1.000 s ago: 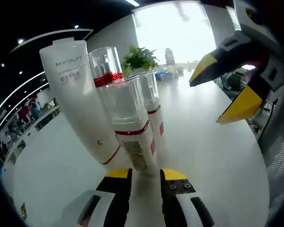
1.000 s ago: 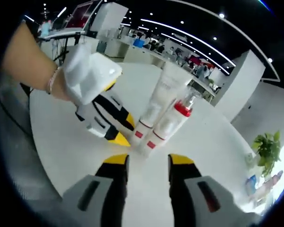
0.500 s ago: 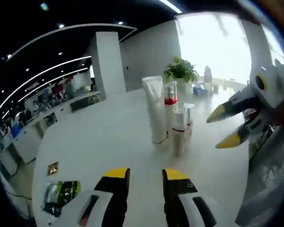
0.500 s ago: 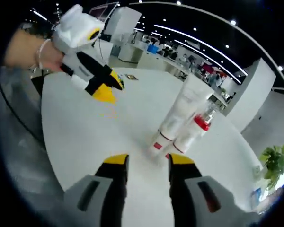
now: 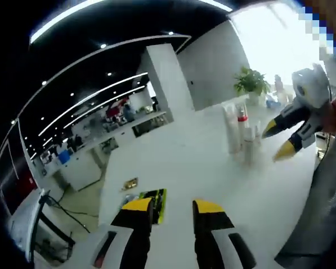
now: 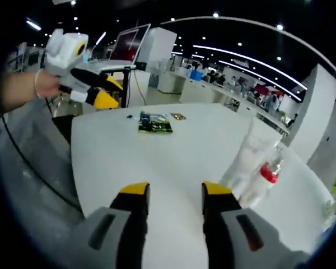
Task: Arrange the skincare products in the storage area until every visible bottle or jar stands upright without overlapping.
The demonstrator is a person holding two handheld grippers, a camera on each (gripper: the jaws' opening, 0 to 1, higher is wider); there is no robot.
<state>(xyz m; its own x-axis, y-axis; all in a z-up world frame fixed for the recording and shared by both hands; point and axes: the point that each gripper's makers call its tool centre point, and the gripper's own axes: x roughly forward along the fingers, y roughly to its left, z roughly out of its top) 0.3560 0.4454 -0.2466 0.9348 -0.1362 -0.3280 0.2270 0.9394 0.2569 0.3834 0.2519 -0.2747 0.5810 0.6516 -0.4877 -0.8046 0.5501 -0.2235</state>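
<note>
A cluster of skincare products stands upright on the white table (image 5: 173, 168): a tall white tube (image 5: 231, 131), a clear bottle with a red collar (image 5: 242, 124) and a smaller bottle (image 5: 249, 150) in front. My left gripper (image 5: 172, 208) is far back from them, open, with nothing between its jaws. To the right of the cluster hovers my right gripper (image 5: 277, 140), its yellow tips apart. In the right gripper view the white tube (image 6: 249, 159) and red-collared bottle (image 6: 267, 176) lean together at the right, the right gripper (image 6: 175, 193) is open, and the left gripper (image 6: 109, 92) is held high at the far left.
A green and black packet (image 5: 154, 202) and a small gold item (image 5: 130, 184) lie near the table's edge; the same packet (image 6: 154, 124) lies on the far side in the right gripper view. A potted plant (image 5: 251, 84) stands behind the bottles. A hand (image 6: 22, 89) holds the left gripper.
Both grippers have drawn well back from the bottle cluster, which now looks small and distant. The bottles themselves have stayed standing in place.
</note>
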